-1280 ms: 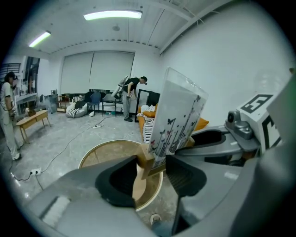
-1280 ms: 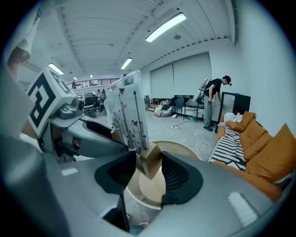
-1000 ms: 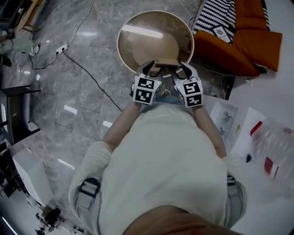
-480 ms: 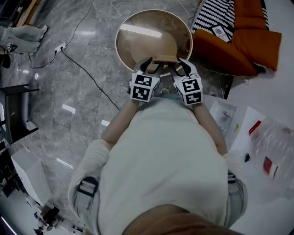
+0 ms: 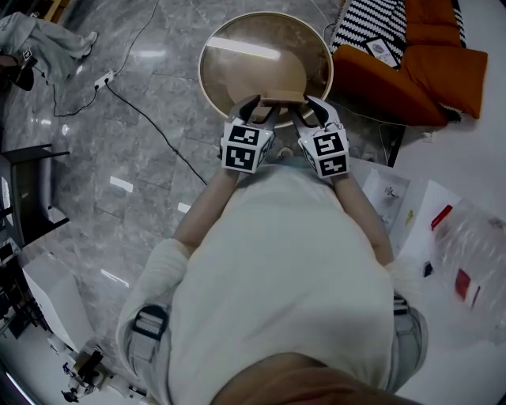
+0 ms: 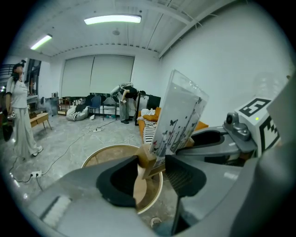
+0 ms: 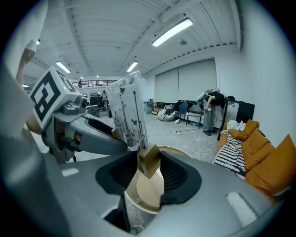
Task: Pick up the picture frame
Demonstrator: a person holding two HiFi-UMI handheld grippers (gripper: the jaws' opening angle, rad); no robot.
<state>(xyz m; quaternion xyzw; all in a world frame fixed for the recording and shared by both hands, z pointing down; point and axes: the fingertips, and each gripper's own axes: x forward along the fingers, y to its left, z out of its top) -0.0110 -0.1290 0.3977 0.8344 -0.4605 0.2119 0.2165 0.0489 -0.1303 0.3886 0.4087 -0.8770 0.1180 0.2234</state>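
The picture frame is a clear panel [image 6: 178, 118] printed with flowers and butterflies, standing in a wooden base bar [image 5: 283, 100]. It hangs just above the round wooden table [image 5: 237, 63]. My left gripper [image 5: 254, 108] is shut on the left end of the base [image 6: 147, 162]. My right gripper [image 5: 309, 106] is shut on the right end [image 7: 149, 161]. In the right gripper view the panel [image 7: 127, 111] leans to the left of the jaws. The two grippers face each other closely, with the marker cubes toward the person's body.
An orange sofa [image 5: 423, 75] with a black-and-white striped cushion [image 5: 371, 24] stands right of the table. A cable [image 5: 150, 126] and a power strip [image 5: 107, 81] lie on the grey floor at left. A white surface [image 5: 466, 182] with plastic bags is at right. People stand in the far room [image 6: 18, 115].
Both grippers keep their hold on the frame's base and stay in place. At the upper left a person's legs have moved further along the floor.
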